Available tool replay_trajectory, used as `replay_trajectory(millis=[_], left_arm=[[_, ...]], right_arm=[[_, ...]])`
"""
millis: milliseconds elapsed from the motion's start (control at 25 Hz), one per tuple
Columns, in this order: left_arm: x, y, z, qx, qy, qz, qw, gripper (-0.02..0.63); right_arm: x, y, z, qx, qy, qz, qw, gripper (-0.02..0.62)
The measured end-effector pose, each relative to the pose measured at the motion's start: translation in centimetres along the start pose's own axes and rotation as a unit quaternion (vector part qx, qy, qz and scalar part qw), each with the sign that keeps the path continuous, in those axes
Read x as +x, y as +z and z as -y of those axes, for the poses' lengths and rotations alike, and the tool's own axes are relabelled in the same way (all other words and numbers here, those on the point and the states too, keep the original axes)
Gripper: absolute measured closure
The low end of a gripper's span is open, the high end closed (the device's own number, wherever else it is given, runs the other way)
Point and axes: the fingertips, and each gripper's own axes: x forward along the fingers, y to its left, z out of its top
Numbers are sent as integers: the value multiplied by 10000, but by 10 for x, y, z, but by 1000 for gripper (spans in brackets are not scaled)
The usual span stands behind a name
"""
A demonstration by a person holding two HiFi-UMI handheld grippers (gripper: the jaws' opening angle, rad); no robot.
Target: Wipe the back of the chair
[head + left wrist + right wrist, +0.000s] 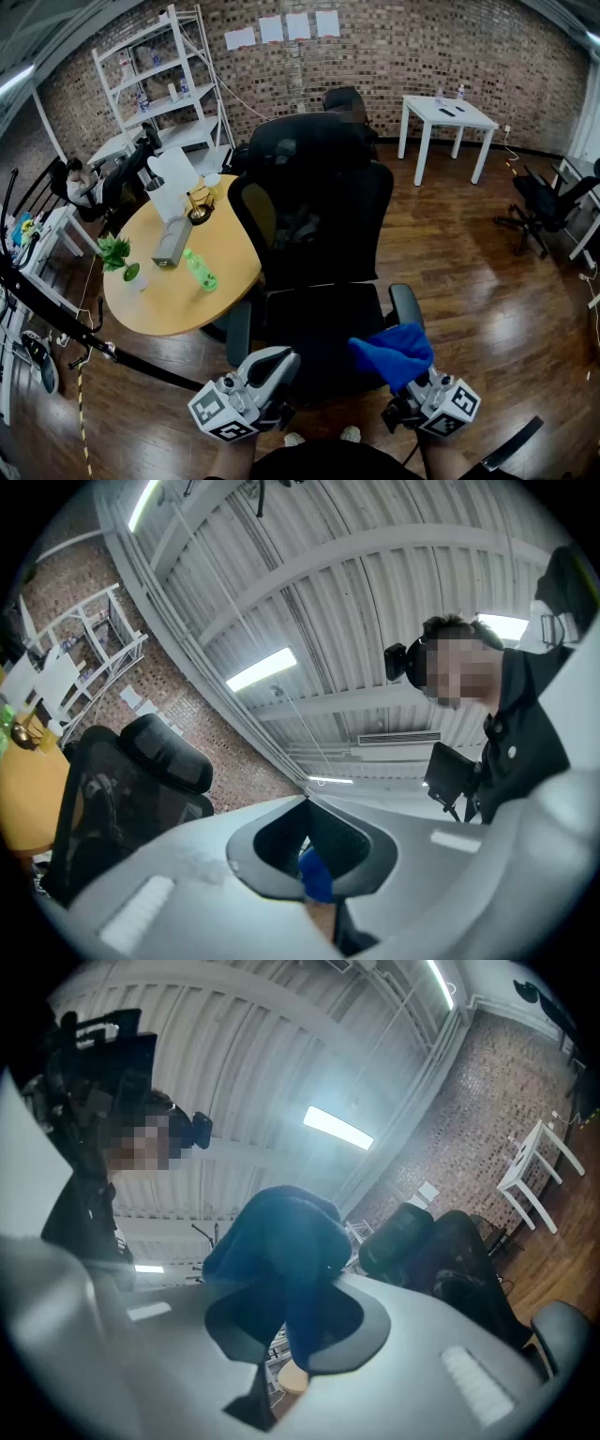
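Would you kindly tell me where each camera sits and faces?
Head view: on the person's head, steeply down at the black office chair; both hand-held grippers show.
Left gripper view: on the left hand-held gripper, facing the ceiling; shut jaws, person's torso.
Right gripper view: on the right hand-held gripper, upward; jaws clamp the blue cloth.
All share the chair.

Round yellow table stood on the wood floor — potted plant at its left edge, grey box and green bottle mid-top, white bag and brass bowl at the far edge. Black chair stood on the floor just beside the table's right edge — white table well behind.
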Motion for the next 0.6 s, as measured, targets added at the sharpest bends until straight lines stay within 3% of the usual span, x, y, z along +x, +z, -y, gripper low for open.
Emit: replay_trajectory(millis=[280, 600], left_arm=[[13, -7, -12, 92, 211, 33, 9997, 614], [11, 4, -47, 46, 124, 146, 9998, 614]], right_arm=[[-8, 7, 32, 227, 3, 61, 9997, 541], [40, -8, 41, 94, -22, -147, 9998, 541]])
